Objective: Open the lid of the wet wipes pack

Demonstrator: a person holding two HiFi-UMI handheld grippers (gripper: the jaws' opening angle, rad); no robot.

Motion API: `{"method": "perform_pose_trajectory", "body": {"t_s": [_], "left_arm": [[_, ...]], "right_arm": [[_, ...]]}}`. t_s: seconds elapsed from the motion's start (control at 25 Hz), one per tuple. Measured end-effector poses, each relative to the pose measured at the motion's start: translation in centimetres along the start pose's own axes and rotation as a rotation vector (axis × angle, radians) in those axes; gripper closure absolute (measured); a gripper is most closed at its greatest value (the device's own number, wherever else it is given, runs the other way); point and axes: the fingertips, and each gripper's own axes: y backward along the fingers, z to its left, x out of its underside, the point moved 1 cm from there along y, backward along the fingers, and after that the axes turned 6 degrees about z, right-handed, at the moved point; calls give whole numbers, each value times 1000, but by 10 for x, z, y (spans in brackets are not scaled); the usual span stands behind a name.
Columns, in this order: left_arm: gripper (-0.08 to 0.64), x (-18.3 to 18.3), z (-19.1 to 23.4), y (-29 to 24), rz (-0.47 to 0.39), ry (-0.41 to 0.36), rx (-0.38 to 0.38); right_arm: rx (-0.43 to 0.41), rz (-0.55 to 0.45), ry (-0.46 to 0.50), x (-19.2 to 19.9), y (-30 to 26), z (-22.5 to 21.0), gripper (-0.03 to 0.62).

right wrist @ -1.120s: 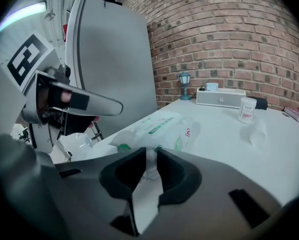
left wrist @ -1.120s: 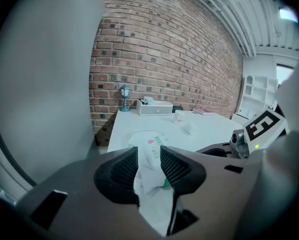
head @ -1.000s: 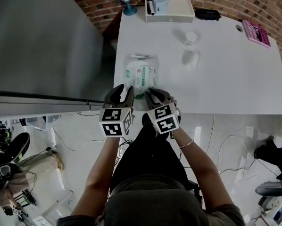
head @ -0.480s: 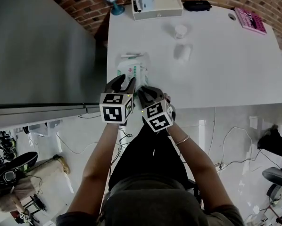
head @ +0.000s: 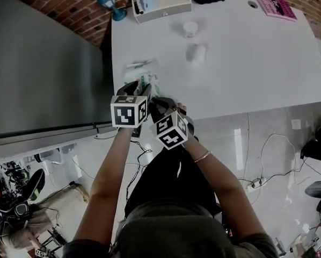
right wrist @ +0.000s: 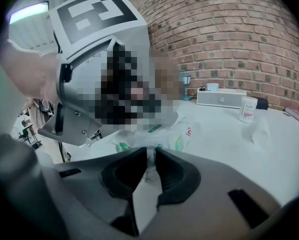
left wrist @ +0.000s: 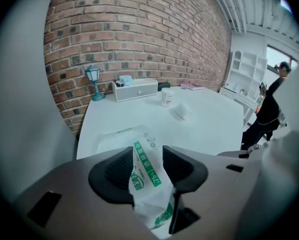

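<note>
Head view: I'm steadying the wet wipes pack (head: 143, 78) at the tabletop (head: 246, 63) edge. Left gripper view: my left claw (left wrist: 147, 159) has just been opening, with the pack loose between its jaws. Right gripper view: my right claw (right wrist: 150, 156) is pinching the pack's edge. Next, I'm judging, comes catching the lid.

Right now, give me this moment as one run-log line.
left hand-held gripper: jaws just opening, wet wipes pack between them | right hand-held gripper: shut on pack's edge | pack: on white table

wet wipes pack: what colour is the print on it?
Green print on a white wet wipes pack; shows best in the left gripper view.
</note>
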Motion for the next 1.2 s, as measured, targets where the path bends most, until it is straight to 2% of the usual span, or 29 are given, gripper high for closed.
{"method": "perform_pose_trajectory", "body": {"t_s": [0.28, 0.64, 0.84, 1.2], "left_arm": [[377, 3, -2, -12, 89, -82, -36], [376, 5, -1, -20, 149, -99, -84], [382, 5, -1, -20, 140, -96, -93], [476, 2, -5, -14, 97, -31, -54]], "right_arm": [[2, -1, -1, 1, 1, 0, 526], [0, 3, -3, 0, 0, 0, 528], [3, 4, 1, 1, 0, 0, 528], [2, 14, -1, 1, -1, 0, 529]]}}
